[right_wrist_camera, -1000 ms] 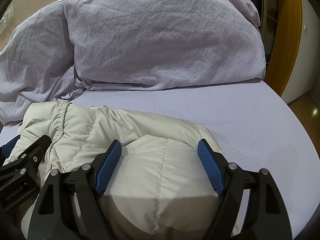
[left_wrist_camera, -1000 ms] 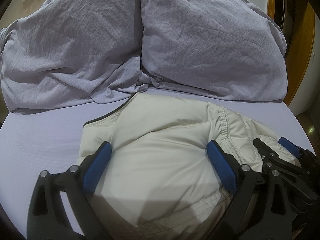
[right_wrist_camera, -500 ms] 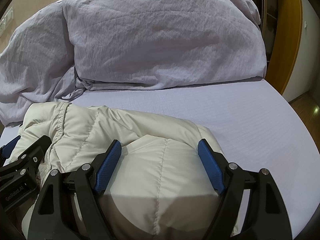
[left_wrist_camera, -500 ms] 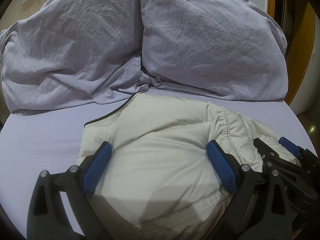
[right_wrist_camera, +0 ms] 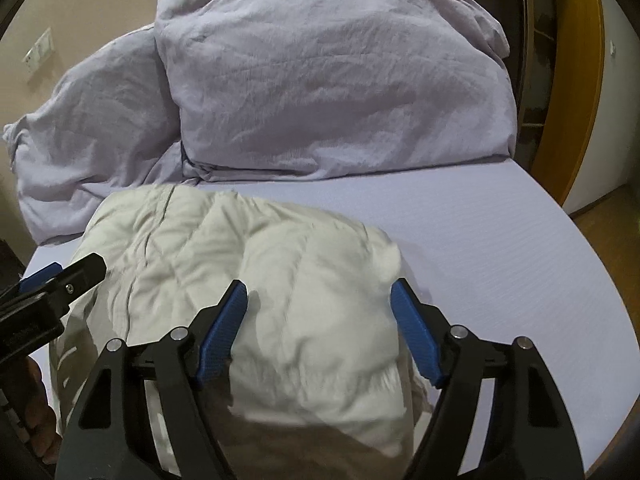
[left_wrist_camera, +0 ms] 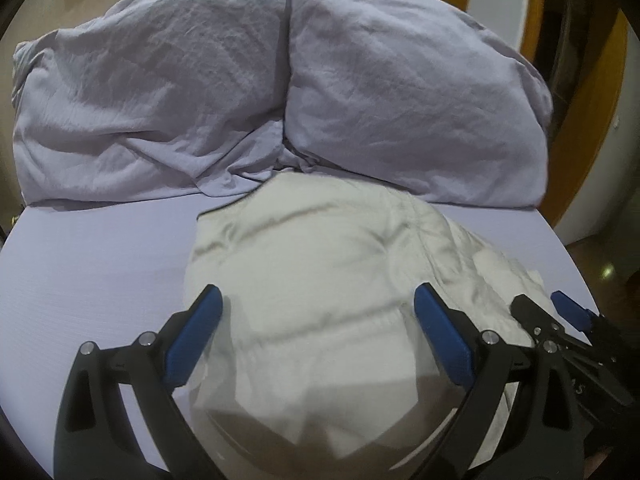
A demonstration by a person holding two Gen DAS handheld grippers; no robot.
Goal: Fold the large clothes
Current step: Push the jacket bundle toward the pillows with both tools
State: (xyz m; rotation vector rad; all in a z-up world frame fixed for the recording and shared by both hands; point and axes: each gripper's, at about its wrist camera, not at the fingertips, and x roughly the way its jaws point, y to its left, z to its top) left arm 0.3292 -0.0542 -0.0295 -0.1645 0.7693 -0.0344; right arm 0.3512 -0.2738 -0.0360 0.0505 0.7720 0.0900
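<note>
A cream puffy jacket (left_wrist_camera: 320,280) lies folded into a bundle on the lilac bed sheet (left_wrist_camera: 100,264). It also shows in the right wrist view (right_wrist_camera: 280,280). My left gripper (left_wrist_camera: 316,312) is open, its blue-padded fingers (left_wrist_camera: 196,332) standing wide apart on either side of the bundle's left part. My right gripper (right_wrist_camera: 320,308) is open the same way over the right part. The right gripper shows at the right edge of the left wrist view (left_wrist_camera: 560,320), and the left gripper at the left edge of the right wrist view (right_wrist_camera: 60,276).
Two rumpled lilac pillows (left_wrist_camera: 400,92) lie at the head of the bed, just beyond the jacket. A wooden door frame (right_wrist_camera: 580,80) stands to the right. The bed's right edge (right_wrist_camera: 592,240) drops to a wood floor.
Both grippers have pulled back and risen a little from the jacket. The bundle now looks flatter and further from the fingers. Both stay open.
</note>
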